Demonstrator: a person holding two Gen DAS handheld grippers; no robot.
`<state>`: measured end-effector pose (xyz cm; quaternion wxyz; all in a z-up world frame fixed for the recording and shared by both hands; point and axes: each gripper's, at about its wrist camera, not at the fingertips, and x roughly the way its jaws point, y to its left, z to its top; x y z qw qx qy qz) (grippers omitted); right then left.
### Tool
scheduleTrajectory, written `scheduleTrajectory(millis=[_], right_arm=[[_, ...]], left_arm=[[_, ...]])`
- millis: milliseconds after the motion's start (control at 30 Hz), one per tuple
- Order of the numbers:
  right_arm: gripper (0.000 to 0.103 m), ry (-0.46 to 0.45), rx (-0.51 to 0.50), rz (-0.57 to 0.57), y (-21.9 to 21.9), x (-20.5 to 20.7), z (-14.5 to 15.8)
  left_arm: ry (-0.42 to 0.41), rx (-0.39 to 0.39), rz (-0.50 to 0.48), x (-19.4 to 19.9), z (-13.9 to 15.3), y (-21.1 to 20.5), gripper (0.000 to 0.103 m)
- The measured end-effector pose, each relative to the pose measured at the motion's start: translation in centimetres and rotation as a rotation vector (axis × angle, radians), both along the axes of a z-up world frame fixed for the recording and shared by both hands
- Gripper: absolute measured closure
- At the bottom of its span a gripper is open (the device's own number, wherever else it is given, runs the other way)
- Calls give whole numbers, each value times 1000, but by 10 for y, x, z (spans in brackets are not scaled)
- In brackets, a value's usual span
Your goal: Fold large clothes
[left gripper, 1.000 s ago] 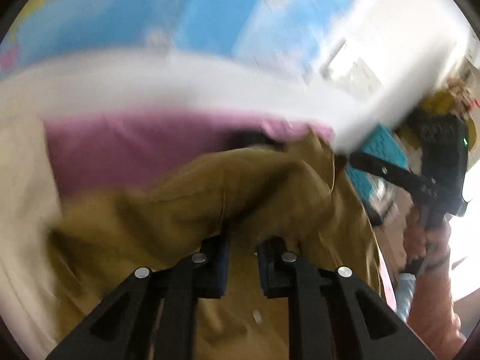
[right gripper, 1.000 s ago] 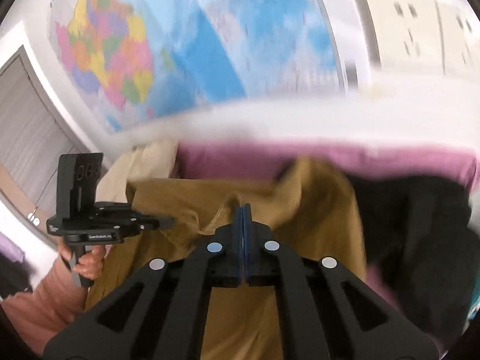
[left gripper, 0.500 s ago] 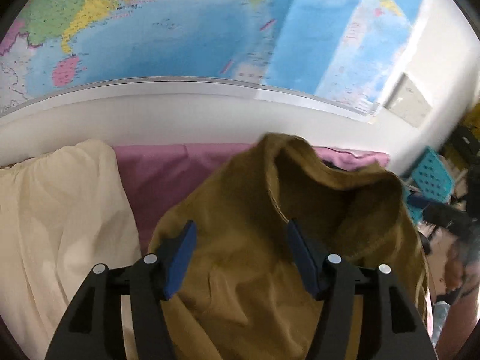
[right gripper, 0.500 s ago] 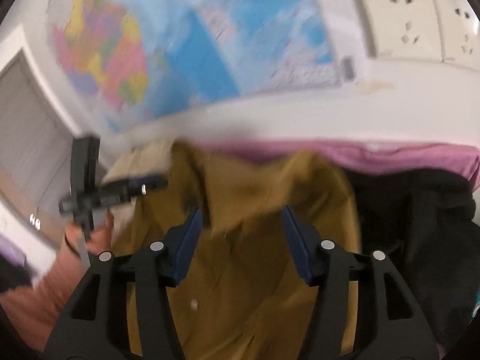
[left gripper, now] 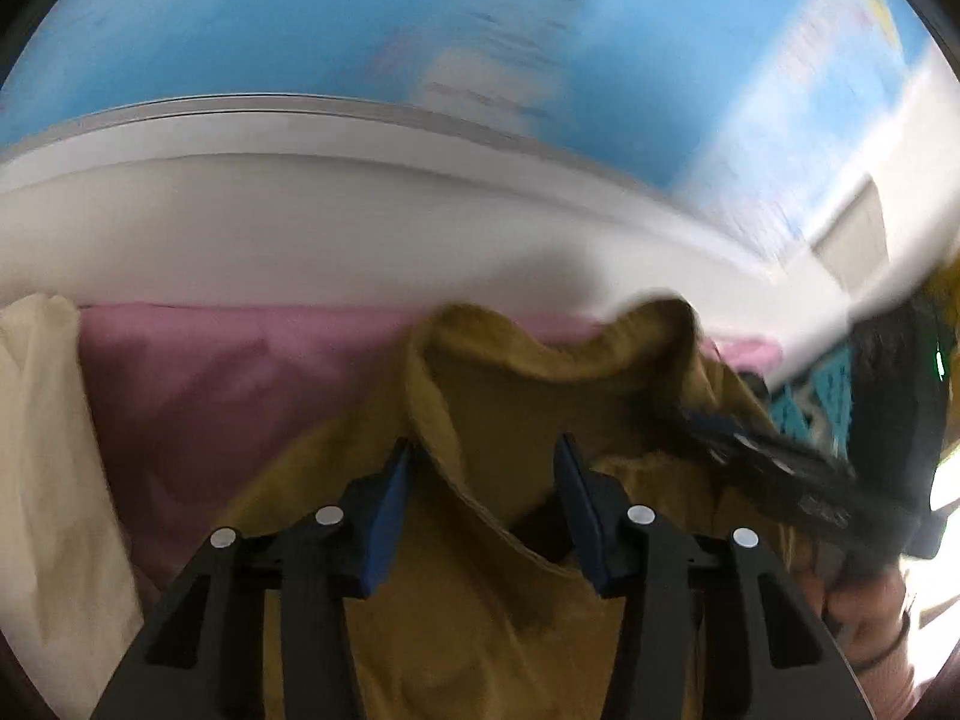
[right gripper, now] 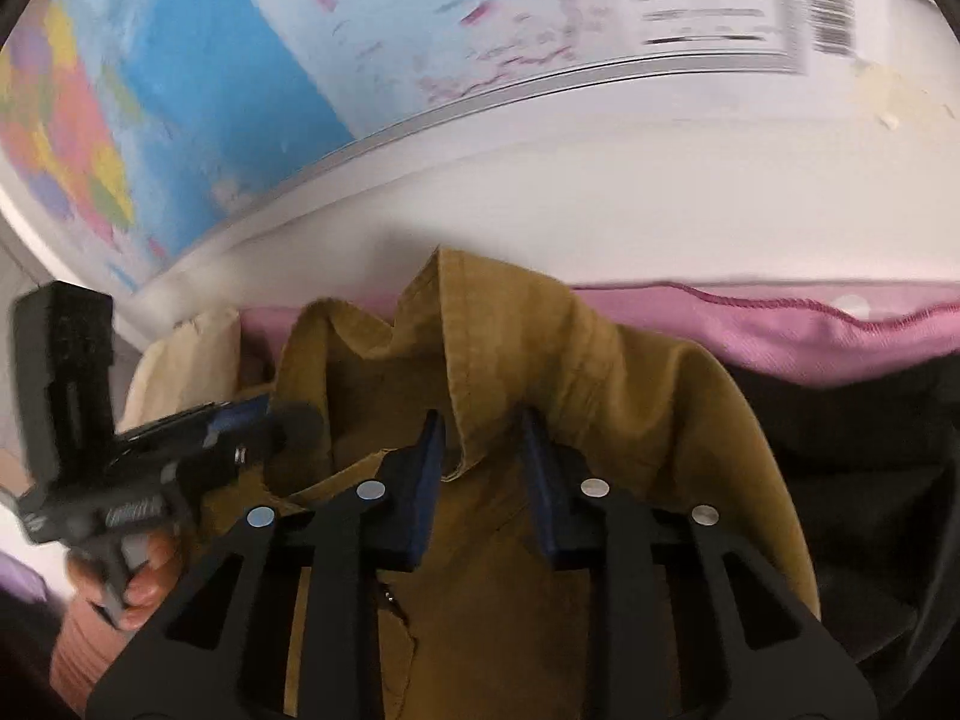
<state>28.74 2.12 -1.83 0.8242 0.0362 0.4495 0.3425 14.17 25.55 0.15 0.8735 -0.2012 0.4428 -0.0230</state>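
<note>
A white wall carries large maps, mostly sea-blue with coloured countries at the left of the right wrist view. Below it lies a pink sheet with a stitched edge. A cream cloth lies heaped on the sheet's left side, and a dark garment lies at the right, just beside the task's piece. A turquoise basket, blurred, shows past the bed's end in the left wrist view.

The mustard-brown shirt lies rumpled on the pink sheet between the cream cloth and the dark garment, its far edge standing up in folds against the wall.

The left gripper has its jaws about half apart and closing; a raised fold of the shirt runs between the blue pads, but they do not press on it. The right gripper has its jaws narrower and also closing, with a seamed ridge of the shirt standing in the gap, not yet pinched. Each gripper appears in the other's view, held by a hand in a pinkish sleeve.
</note>
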Motion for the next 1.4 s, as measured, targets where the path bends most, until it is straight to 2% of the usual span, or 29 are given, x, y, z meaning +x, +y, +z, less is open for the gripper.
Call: scheduleTrajectory(millis=[33, 67, 100, 167, 267, 367, 433, 533, 633, 700, 800, 833, 867, 900, 933, 967, 1000, 1033, 1100, 1167, 1233, 1267, 1300, 1367, 1400], right_arm=[[67, -7, 23, 0, -12, -6, 5], [54, -24, 39, 5, -21, -15, 11], [51, -60, 35, 16, -31, -27, 20], [43, -112, 4, 59, -51, -55, 33], [41, -134, -48, 112, -82, -96, 43], [38, -154, -135, 107, -119, -138, 44], [34, -192, -201, 67, -139, -158, 40], [33, -171, -206, 13, -164, -174, 31], [33, -170, -214, -5, -176, -183, 19], [31, -198, -239, -9, -173, -185, 16], [26, -205, -254, -33, -172, -172, 8], [27, -195, -246, -39, -174, -167, 5], [43, -162, -220, -28, -172, -157, 1], [59, -132, -195, -15, -167, -147, -4], [89, -124, -187, -16, -168, -142, -5], [96, -104, -170, -2, -171, -135, -6], [96, -107, -153, -14, -178, -131, -2], [97, -116, -121, -36, -186, -130, 3], [97, -105, 20, -76, -217, -126, 17], [98, -89, 136, -111, -248, -122, 24], [101, -57, 194, -161, -271, -115, 18], [101, -42, 196, -193, -278, -111, 11], [101, -27, 196, -214, -283, -108, 5], [100, 49, 217, -264, -291, -99, -19], [97, 66, 212, -275, -292, -99, -26]], left_arm=[[-10, -13, 22, -7, 3, 5, 56], [-29, -25, 25, -15, 7, 8, 54], [-59, -18, 12, -28, 15, 7, 49], [-87, 51, -28, -54, 30, -2, 37], [-101, 115, -173, -99, 43, -35, 32], [-56, 71, -357, -146, 35, -75, 27], [-8, 8, -496, -169, 22, -115, 27], [79, -128, -656, -204, -5, -169, 24], [143, -155, -748, -228, -27, -214, 23], [178, -178, -767, -233, -40, -237, 18], [233, -206, -781, -241, -55, -257, 21], [224, -186, -776, -243, -57, -264, 26], [213, -140, -767, -244, -57, -269, 48], [211, -106, -760, -245, -53, -268, 73], [211, -103, -750, -243, -50, -267, 77], [206, -129, -740, -240, -45, -263, 89], [195, -136, -726, -239, -38, -257, 92], [168, -105, -701, -236, -27, -251, 94], [97, -54, -672, -233, -2, -237, 94], [35, 36, -623, -225, 25, -222, 94], [10, 72, -600, -206, 44, -213, 88], [9, 103, -580, -194, 49, -210, 78], [6, 151, -564, -184, 50, -209, 63], [22, 195, -556, -171, 43, -205, 45], [61, 198, -553, -165, 34, -205, 44]])
